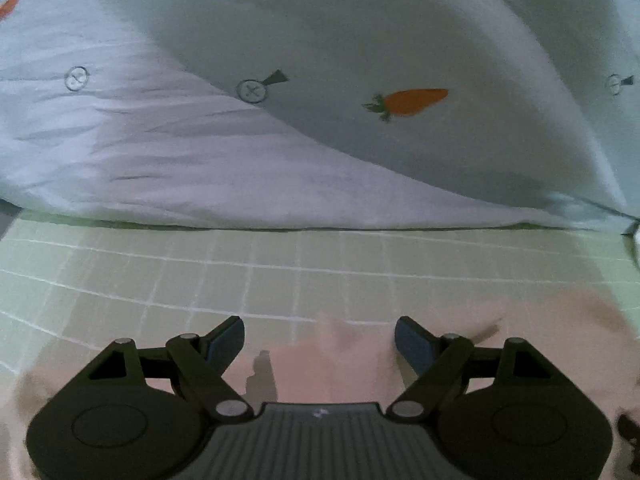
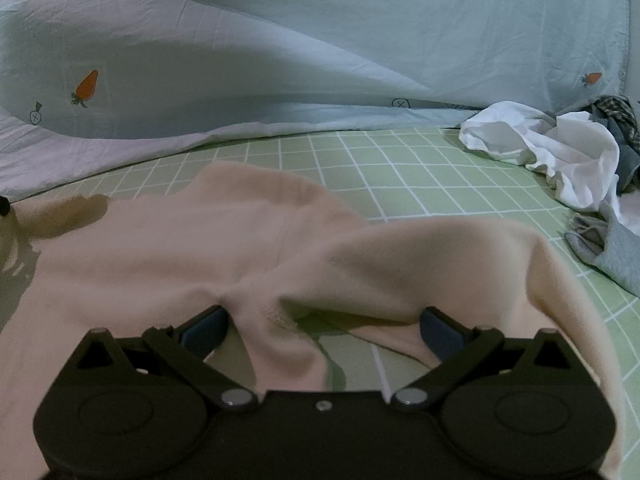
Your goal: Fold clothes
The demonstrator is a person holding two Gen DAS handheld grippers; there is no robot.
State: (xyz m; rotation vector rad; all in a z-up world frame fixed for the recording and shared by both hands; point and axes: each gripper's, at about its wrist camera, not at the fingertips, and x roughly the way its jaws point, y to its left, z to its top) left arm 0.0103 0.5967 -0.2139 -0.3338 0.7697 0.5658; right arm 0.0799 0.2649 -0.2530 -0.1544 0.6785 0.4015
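Note:
A pale pink garment (image 2: 180,248) lies spread on the green checked sheet (image 2: 400,168), with a brown print (image 2: 80,212) near its left edge. My right gripper (image 2: 324,326) stands wide open low over it. A raised fold of the pink cloth (image 2: 264,320) runs between the jaws, and another lobe (image 2: 460,256) drapes over the right fingertip; the pads do not press on it. In the left wrist view the same pink garment (image 1: 312,364) shows blurred under my left gripper (image 1: 320,340), which is open with nothing gripped between its blue pads (image 1: 228,344).
A pale blue duvet (image 1: 360,40) with carrot prints rises behind the sheet (image 1: 200,272) in both views. At the right lie a crumpled white garment (image 2: 560,152), a dark checked one (image 2: 616,112) and a grey one (image 2: 616,252).

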